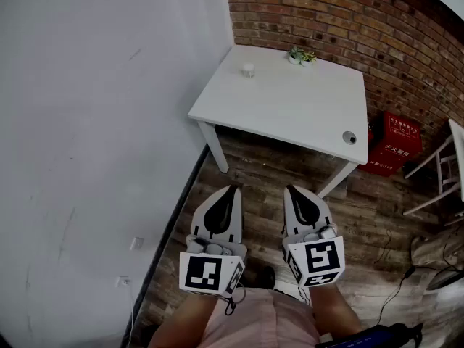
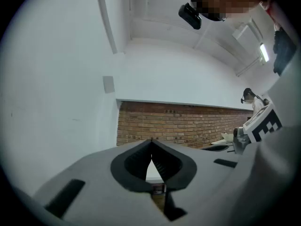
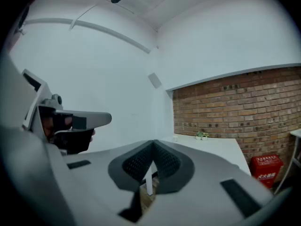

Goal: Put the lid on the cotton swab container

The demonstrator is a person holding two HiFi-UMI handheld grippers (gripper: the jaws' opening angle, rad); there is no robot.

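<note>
Small white cylindrical container point(image 1: 248, 69) stands on the white bench point(image 1: 290, 111), upper centre. It is well apart from the left hand-held gripper point(image 1: 233, 188) and right hand-held gripper point(image 1: 290, 188) at lower centre, both closed tight and holding nothing.

Even, soft daylight; fisheye-warped, dark-vignetted edges.

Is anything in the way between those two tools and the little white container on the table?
Nothing visible is. The left tool and right tool hang shut and empty over the wooden floor, short of the table. The white container stands near the table's far left corner, bare tabletop before it.
</note>
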